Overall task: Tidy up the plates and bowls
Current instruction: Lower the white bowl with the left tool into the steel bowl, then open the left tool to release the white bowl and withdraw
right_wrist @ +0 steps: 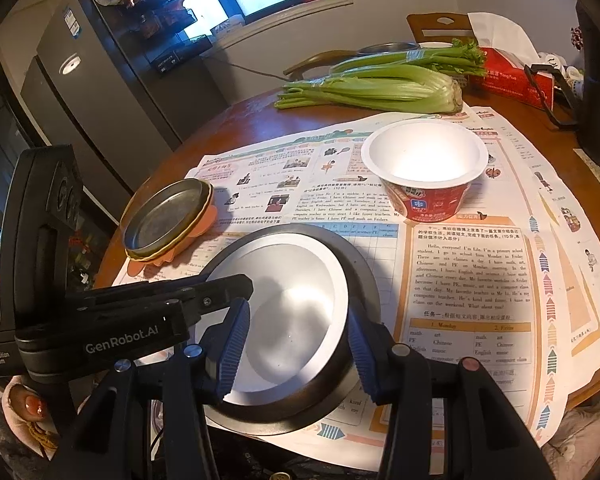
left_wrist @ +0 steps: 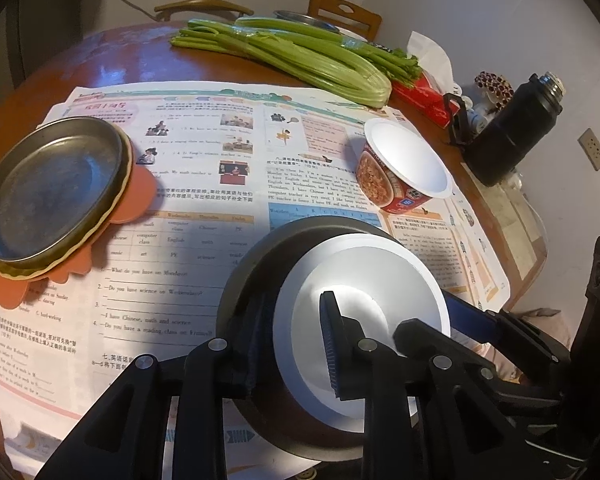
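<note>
Blue ribbed pads of the left gripper sit nearest the lens: jaws narrowed onto the near wall of the white bowl, one pad inside against the white, the other outside and partly hidden behind the dark rim. Looks like a pinch, but contact on the outer side can't be confirmed.

Right gripper straddles the same bowl from the other side, one pad inside it, one outside the wall. Jaws are partly open; firm contact not clear.

White bowl is nested in a dark bowl with a wider rim, both on the printed worksheets at the near table edge.

Further out: a metal plate stacked on a yellow-rimmed dish and an orange plate, off to the left. Red instant-noodle cup, white inside, stands upright beyond the bowls. Celery, a tissue box and a black flask are at the back.

Risks:
- Thin-wall pinch on a smooth bowl: pads may slip and drop it.
- The nested pair could lift together, then separate mid-air.
- Two grippers on one bowl: uneven pull tilts it.
- Paper underneath may drag with the dark bowl.
- Bowls sit close to the table edge.
</note>
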Demonstrator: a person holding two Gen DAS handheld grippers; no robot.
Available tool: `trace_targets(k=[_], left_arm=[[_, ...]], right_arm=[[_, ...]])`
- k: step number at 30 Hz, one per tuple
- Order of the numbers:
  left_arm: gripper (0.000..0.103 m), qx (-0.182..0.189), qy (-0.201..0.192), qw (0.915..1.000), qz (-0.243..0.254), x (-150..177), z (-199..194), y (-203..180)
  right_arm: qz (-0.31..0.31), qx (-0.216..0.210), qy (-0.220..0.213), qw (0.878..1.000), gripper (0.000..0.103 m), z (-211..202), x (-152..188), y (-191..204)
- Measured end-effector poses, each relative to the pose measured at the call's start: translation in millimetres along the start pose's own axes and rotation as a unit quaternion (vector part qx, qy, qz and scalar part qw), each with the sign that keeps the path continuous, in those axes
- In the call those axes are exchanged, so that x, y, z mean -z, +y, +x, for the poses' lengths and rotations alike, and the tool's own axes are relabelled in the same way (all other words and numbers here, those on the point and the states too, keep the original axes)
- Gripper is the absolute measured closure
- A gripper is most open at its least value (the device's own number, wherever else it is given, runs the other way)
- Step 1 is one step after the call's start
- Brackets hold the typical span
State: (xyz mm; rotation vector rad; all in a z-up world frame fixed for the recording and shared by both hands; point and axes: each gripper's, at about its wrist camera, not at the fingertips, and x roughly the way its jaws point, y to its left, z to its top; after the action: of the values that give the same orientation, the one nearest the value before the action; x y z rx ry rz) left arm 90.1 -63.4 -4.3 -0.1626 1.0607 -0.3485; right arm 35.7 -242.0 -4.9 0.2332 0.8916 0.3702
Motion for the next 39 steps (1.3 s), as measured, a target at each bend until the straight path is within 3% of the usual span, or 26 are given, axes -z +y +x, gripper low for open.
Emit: trace_targets(k=[18, 32, 39], left_arm=[[0.062, -0.026, -0.042, 0.9988, 0.005, 0, -33, -6], [0.053, -0.023, -0.059, 0.9979, 0.008, 1, -49, -9], [0.05, -0.013, -0.06, 0.9977, 0.029, -16, -40, -23]], right_arm=[[-0.006, 0.009, -0.036, 0.999, 0.053, -26, -3, 3], [-0.004, 0.02, -0.058, 0.998, 0.053, -37, -5, -3], [0.019, 0.027, -0.082, 0.996, 0.053, -49, -15, -24]])
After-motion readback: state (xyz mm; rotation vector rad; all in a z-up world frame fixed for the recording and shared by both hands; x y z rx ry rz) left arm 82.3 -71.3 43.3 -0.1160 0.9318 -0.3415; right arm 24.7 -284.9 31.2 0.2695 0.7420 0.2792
